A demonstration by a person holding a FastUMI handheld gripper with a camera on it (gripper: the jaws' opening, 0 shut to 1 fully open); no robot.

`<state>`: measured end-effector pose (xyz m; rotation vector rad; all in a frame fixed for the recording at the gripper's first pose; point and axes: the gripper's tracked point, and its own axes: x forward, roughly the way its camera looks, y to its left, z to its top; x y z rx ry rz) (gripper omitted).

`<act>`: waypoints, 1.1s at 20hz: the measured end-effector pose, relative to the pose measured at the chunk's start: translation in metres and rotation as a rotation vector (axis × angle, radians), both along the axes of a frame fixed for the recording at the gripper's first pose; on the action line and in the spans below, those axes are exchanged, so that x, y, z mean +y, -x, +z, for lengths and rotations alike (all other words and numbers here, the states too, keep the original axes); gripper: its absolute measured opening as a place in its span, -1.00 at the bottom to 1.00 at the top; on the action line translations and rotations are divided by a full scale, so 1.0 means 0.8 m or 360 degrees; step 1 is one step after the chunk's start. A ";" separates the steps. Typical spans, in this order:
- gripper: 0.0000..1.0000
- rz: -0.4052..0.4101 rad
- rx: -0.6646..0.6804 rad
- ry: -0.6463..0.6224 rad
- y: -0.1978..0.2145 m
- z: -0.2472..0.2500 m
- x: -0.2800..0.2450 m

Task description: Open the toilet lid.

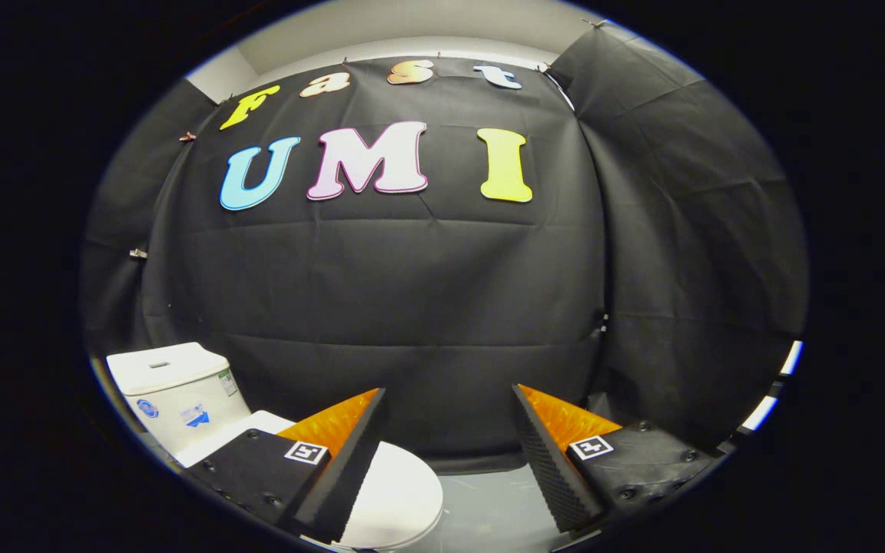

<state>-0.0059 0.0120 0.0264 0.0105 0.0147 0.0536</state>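
Note:
A white toilet stands low on the left, below and ahead of my fingers. Its lid [396, 495] lies flat and closed over the bowl, partly hidden by my left finger [343, 461]. The white tank [174, 392] rises behind it against the black cloth wall. My gripper [450, 407] is open, its two black ribbed fingers with orange backs spread wide. Nothing sits between them. The right finger [554, 461] hangs over bare floor to the right of the bowl. The gripper is above the toilet and touches nothing.
The black cloth wall [427, 307] closes off the back and the right side. Grey floor [488, 507] shows between the fingers, right of the bowl. A bright gap [777, 392] opens at the cloth's far right edge.

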 end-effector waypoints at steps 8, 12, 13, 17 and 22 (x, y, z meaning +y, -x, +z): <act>0.97 -0.0027 0.0243 -0.0255 0.049 -0.091 0.013; 0.97 -0.0076 0.0445 -0.0531 0.078 -0.167 0.012; 0.98 -0.0097 0.0477 -0.0588 0.083 -0.183 0.010; 0.98 -0.0114 0.0620 -0.0772 0.107 -0.237 0.011; 0.97 -0.0064 0.0845 -0.1181 0.129 -0.293 0.031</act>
